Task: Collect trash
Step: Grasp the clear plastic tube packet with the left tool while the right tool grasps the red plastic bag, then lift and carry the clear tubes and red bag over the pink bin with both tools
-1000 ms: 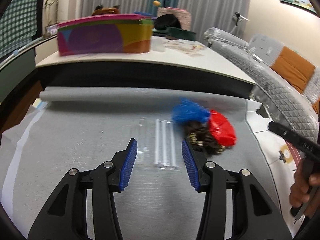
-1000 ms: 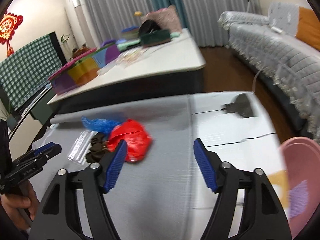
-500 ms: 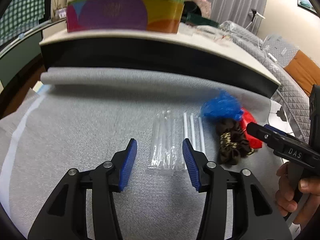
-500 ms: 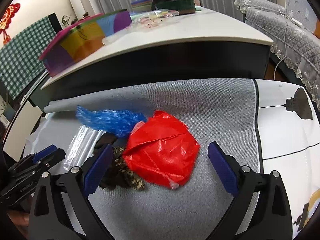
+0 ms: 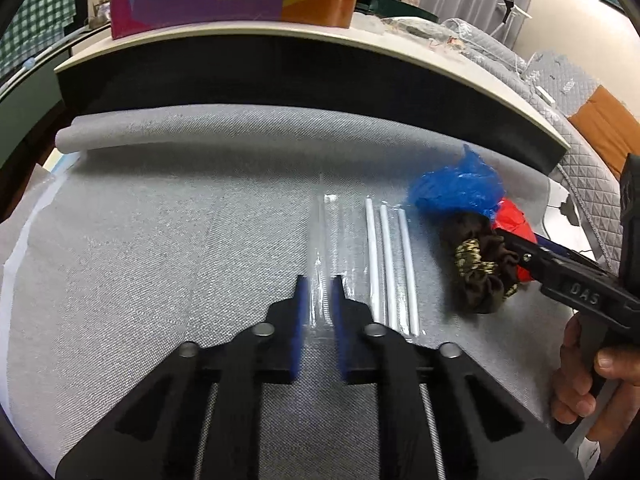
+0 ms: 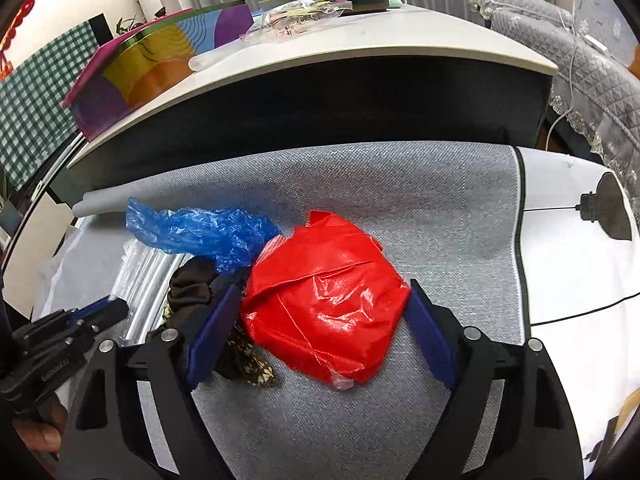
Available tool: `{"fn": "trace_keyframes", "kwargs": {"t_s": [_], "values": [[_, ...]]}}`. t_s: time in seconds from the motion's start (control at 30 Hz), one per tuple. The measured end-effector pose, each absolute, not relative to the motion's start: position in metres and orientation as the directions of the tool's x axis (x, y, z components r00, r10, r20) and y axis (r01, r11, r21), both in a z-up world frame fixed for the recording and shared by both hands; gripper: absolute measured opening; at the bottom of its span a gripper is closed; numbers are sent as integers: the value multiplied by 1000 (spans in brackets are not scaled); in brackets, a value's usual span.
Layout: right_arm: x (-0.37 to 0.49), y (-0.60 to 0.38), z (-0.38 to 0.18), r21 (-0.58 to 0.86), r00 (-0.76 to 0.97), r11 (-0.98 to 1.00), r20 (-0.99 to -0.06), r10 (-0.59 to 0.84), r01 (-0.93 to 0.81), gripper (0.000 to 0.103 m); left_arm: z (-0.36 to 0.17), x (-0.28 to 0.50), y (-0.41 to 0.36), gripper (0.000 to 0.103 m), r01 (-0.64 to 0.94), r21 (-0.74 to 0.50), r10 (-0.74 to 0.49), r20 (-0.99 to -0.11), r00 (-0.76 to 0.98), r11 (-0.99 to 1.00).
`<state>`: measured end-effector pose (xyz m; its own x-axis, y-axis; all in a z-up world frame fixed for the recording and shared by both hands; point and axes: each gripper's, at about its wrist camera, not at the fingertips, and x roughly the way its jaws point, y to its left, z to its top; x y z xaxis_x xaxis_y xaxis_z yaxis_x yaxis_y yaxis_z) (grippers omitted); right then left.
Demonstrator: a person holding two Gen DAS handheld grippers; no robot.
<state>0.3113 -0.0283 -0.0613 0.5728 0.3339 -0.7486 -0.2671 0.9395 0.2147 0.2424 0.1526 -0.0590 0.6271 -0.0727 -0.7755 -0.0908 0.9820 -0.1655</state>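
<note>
On the grey woven mat [image 5: 160,264], the left gripper [image 5: 318,284] has its blue pads pressed together on the near end of a clear plastic wrapper [image 5: 326,240] that lies flat, with three white straws [image 5: 390,268] lying parallel just beside it on the right. Further toward the mat's right edge sits a dark brown patterned cloth scrunchie [image 5: 478,272], touching a crumpled blue plastic bag [image 5: 456,190] behind it. The right gripper [image 6: 322,302], its jaws closing from a wide stance, straddles a crumpled red plastic bag [image 6: 326,296]; both blue pads stand right at the bag's sides. Whether they already press on it cannot be told. Beyond the mat's far rolled edge stands a low table with a pale top [image 6: 360,44].
</note>
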Motion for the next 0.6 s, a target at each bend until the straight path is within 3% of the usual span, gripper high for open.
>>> {"fn": "trace_keyframes", "kwargs": {"t_s": [0.13,0.2,0.33,0.6], "values": [[307,-36,-57,201,590,946,-742,317,-255,69,-50,239,154,6,-85,-169,-76,-763,643,982],[303,-42,-53,196,597,949,-740,309,-248,54,-46,236,154,6,-83,-171,-77,-757,649,982],[294,-52,-48,190,602,950,-738,304,-247,47,-38,233,150,6,-75,-168,-78,-747,660,983],[270,-63,-29,188,637,943,-699,324,-274,21,-18,219,146,6,-61,-167,-79,-720,690,984]]}}
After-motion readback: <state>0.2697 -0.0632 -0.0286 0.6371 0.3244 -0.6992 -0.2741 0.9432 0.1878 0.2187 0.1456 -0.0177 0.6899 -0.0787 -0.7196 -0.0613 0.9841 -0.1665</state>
